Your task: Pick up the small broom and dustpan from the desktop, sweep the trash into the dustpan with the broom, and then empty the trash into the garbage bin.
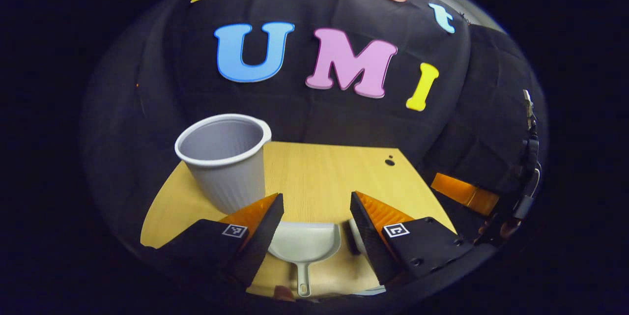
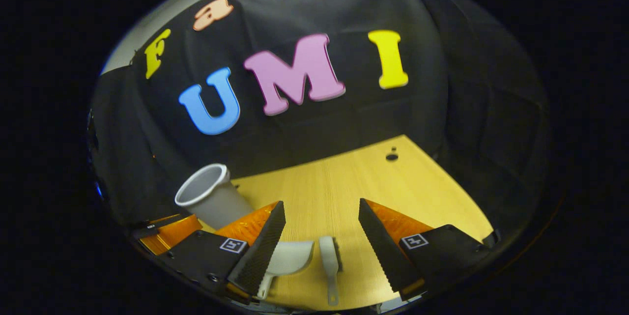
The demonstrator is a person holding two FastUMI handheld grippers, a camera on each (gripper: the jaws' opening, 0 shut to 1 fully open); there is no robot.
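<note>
A small white dustpan (image 1: pixel 304 243) lies on the wooden desktop (image 1: pixel 319 177) below and between the fingers of my left gripper (image 1: pixel 314 212), which stands open above it, holding nothing. The dustpan's handle points toward the camera. A white broom (image 1: pixel 355 239) peeks out from behind the right finger. In the right gripper view the broom (image 2: pixel 329 261) lies beside the dustpan (image 2: pixel 290 258), under my open, empty right gripper (image 2: pixel 322 207). The grey cup-shaped garbage bin (image 1: pixel 223 157) stands upright at the table's left; the right gripper view also takes in this bin (image 2: pixel 211 197).
A dark round hole (image 2: pixel 391 156) marks the desktop's (image 2: pixel 344 182) far right corner. The other gripper's orange finger (image 1: pixel 464 192) hangs off the table's right edge. A small brownish scrap (image 1: pixel 282 293) sits at the near edge by the dustpan handle.
</note>
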